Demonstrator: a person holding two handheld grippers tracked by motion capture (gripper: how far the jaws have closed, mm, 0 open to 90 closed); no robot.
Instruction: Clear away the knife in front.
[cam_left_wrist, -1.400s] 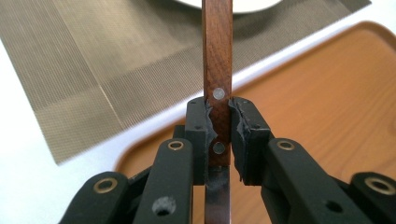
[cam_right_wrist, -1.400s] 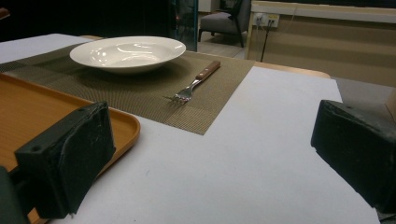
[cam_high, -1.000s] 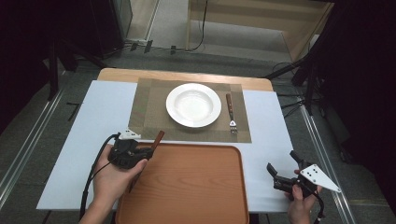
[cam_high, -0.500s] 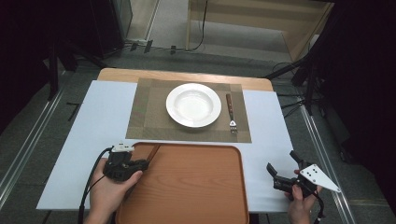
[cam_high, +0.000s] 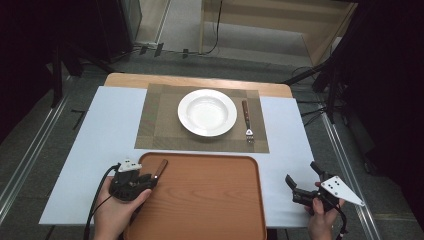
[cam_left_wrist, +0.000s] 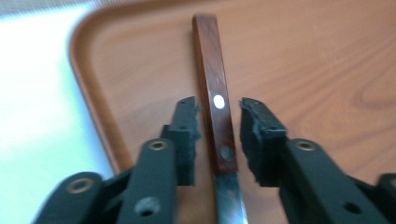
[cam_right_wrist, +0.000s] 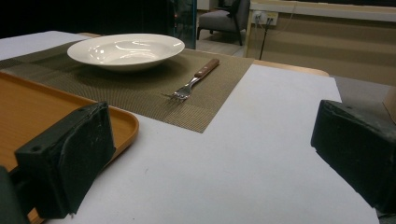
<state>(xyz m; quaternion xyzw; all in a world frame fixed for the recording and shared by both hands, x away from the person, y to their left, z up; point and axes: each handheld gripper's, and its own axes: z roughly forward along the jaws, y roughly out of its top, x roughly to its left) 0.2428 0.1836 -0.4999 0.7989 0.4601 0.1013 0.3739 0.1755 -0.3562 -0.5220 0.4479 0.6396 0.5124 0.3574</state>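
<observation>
Near the wooden tray's (cam_high: 200, 200) near-left corner, the knife (cam_left_wrist: 215, 105) lies handle pointing away, straight along the left gripper (cam_left_wrist: 219, 126), whose jaws, just opening, stand slightly clear either side of it.

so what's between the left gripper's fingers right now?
The wooden-handled knife, lying on the tray. In the left gripper view the left gripper has just been opening, and its fingers stand off the handle on both sides.
</observation>
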